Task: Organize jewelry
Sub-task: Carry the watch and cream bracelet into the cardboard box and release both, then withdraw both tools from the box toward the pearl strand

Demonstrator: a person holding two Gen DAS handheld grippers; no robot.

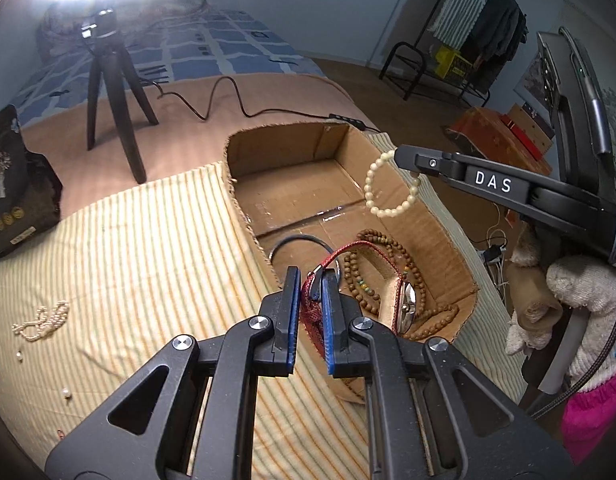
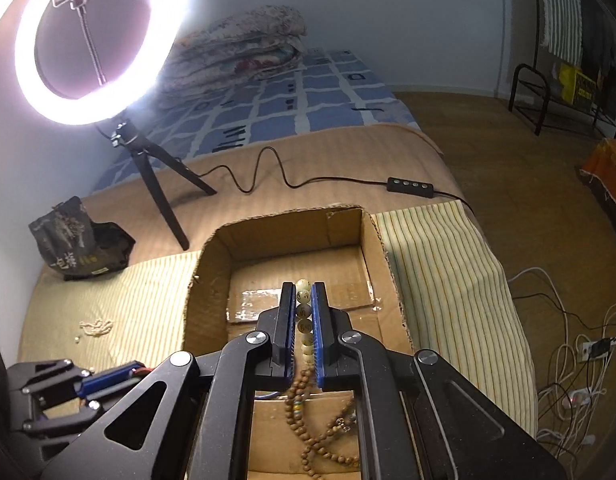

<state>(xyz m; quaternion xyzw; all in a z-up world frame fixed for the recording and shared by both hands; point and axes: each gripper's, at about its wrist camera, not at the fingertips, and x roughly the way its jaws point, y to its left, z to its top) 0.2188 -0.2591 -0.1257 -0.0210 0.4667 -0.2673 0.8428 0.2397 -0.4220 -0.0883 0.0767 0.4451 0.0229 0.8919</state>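
Both claws are loaded. Your left gripper (image 1: 310, 284) is clenched on the red strap of a wristwatch (image 1: 406, 306); its fingers sit over the near left wall of the cardboard box (image 1: 244, 184). Your right gripper (image 2: 304, 300) is clamped on a cream bead bracelet (image 1: 388, 188), which hangs as an open loop below the fingertips, above the middle of the box.

Surface: a striped yellow cloth (image 1: 140, 240) covers the near end of a bed; beyond it lies a tan blanket (image 2: 328, 160), then a blue patterned sheet (image 2: 300, 100) with folded bedding against the wall. A ring light (image 2: 100, 40) on a small tripod stands on the tan blanket, its cable running along the far edge of the box. A dark packet (image 2: 80, 240) rests at the far left edge of the cloth. Wood flooring, a clothes rack and a tangle of cables lie off the right side.

Watch: long axis runs from your left claw toward the box's right wall, face tilted on edge. It lies partly over brown wooden beads (image 1: 372, 276) on the box floor. A pearl strand (image 1: 42, 320) and loose pearls lie on the cloth near its left edge.
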